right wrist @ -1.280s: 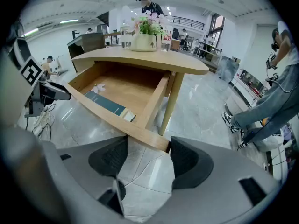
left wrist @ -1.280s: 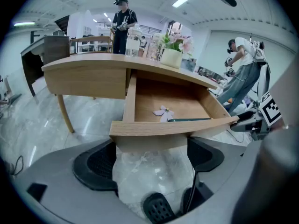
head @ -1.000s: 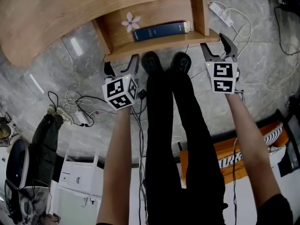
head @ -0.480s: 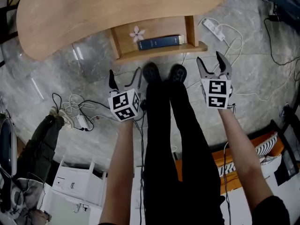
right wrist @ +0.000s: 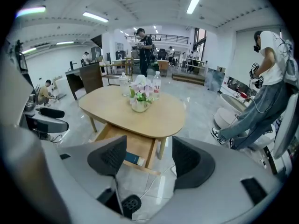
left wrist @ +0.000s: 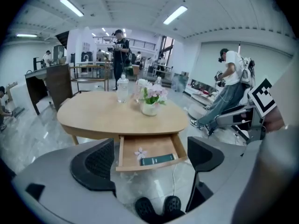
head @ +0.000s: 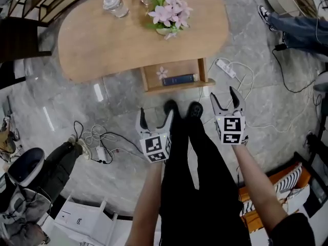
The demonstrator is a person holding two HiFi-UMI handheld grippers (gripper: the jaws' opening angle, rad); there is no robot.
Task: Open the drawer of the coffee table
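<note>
The wooden coffee table (head: 118,40) has its drawer (head: 177,86) pulled out toward me. Inside the drawer lie a dark blue book (head: 179,79) and a small pink flower (head: 162,73). My left gripper (head: 155,120) hangs open over the floor, short of the drawer front and to its left, holding nothing. My right gripper (head: 226,101) is open too, just right of the drawer and clear of it. The left gripper view shows the open drawer (left wrist: 152,165) between the jaws, with the book (left wrist: 156,160). In the right gripper view the drawer (right wrist: 135,146) sits under the table (right wrist: 135,113).
A flower vase (head: 166,14), a glass bottle (head: 114,4) and a cup stand on the tabletop. A white power strip (head: 224,68) and cables lie on the marble floor. My feet (head: 182,110) stand before the drawer. A chair (head: 31,14) is far left; people stand beyond.
Both grippers and I have backed away from the table, so the whole tabletop now shows. The drawer stays open. Both grippers remain open and empty.
</note>
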